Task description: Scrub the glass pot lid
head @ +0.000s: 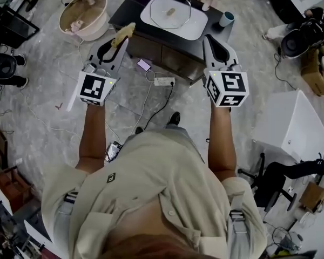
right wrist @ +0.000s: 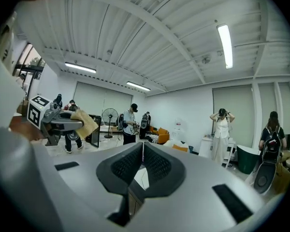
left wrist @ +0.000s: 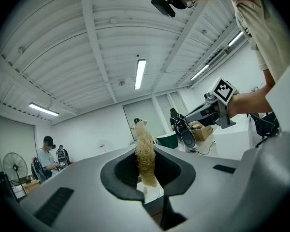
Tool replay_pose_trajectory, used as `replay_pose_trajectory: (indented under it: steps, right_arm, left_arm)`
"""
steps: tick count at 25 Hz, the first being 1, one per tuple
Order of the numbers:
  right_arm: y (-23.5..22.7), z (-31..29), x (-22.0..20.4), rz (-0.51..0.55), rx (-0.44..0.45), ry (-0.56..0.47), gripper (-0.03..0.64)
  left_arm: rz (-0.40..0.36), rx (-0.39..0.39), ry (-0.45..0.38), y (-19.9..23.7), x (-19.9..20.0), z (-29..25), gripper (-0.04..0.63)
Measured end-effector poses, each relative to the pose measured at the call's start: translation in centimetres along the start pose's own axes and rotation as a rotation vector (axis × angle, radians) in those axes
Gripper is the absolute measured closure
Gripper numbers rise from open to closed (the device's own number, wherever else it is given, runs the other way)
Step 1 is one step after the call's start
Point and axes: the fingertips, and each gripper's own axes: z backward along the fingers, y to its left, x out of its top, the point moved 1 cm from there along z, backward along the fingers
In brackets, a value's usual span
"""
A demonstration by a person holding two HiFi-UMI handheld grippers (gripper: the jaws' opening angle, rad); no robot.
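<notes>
Left gripper (head: pixel 117 45) pinches a fibrous tan scrub pad (left wrist: pixel 146 153); right gripper (head: pixel 210 42) is pressed together on nothing; the glass pot lid (head: pixel 171 11) lies in the white basin (head: pixel 200 27) on the dark cabinet (head: pixel 167 50), apart from both.

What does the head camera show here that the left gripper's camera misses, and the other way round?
Only the head view shows the work area: the glass pot lid lying on a white tray on the dark table, a blue cup beside it, and the floor. Only the left gripper view, which points upward, shows a ceiling lamp, a standing fan and a bystander far off. Both show the tan scrub pad held in the left gripper, and the right gripper alongside.
</notes>
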Motion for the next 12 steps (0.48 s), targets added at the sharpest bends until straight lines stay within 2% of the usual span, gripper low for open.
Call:
replay_pose_trajectory:
  steps: [12]
  right_arm:
    - [-6.3,-5.1,-0.5,-0.016,0.12,-0.017,0.591]
  left_arm:
    - [-0.013,0.085,0.063,-0.9,0.3,-6.2,0.54]
